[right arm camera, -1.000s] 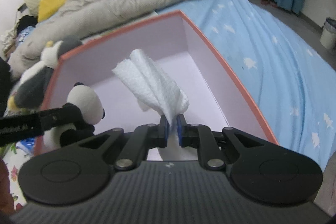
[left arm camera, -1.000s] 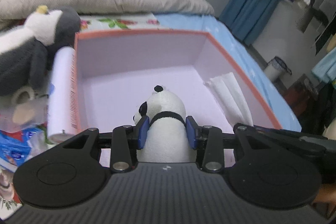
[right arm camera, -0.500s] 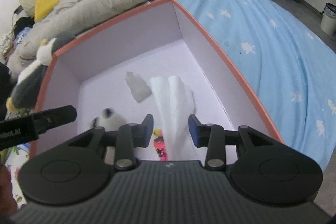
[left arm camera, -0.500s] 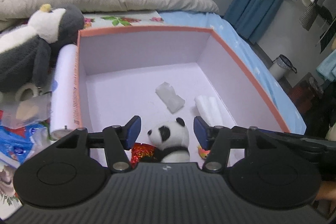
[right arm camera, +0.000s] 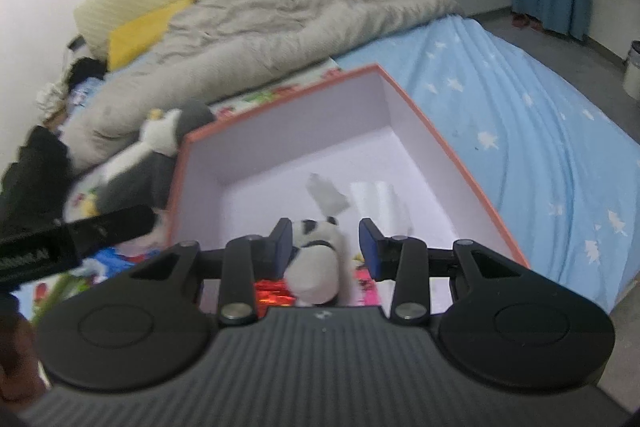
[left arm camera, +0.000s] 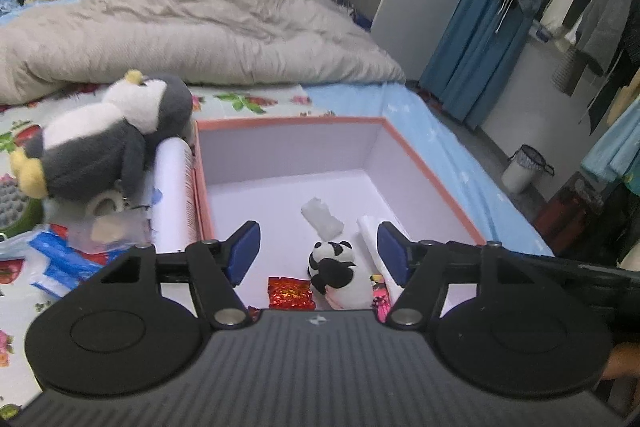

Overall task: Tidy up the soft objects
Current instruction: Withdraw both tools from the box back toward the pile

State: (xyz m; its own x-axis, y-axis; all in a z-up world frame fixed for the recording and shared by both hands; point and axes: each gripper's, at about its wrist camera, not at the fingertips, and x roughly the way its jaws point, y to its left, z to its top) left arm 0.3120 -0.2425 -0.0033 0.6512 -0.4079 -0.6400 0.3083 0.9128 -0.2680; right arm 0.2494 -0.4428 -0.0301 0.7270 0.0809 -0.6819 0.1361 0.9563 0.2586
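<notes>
Panda plush (left arm camera: 336,273) and white towel (left arm camera: 370,233) now lie in the box (left arm camera: 288,123) — left hand-held gripper (left arm camera: 318,253) opening, right hand-held gripper (right arm camera: 324,247) released — penguin plush (left arm camera: 108,139), upper left, waits.

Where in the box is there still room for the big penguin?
The far half of the box floor is bare, between the back wall and the small white packet. The near end is crowded: panda toy, folded white cloth, red foil packet. The penguin lies outside.

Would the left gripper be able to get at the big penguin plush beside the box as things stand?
Probably yes: the penguin plush lies uncovered outside the box, and the left gripper, jaws opening, holds nothing.
</notes>
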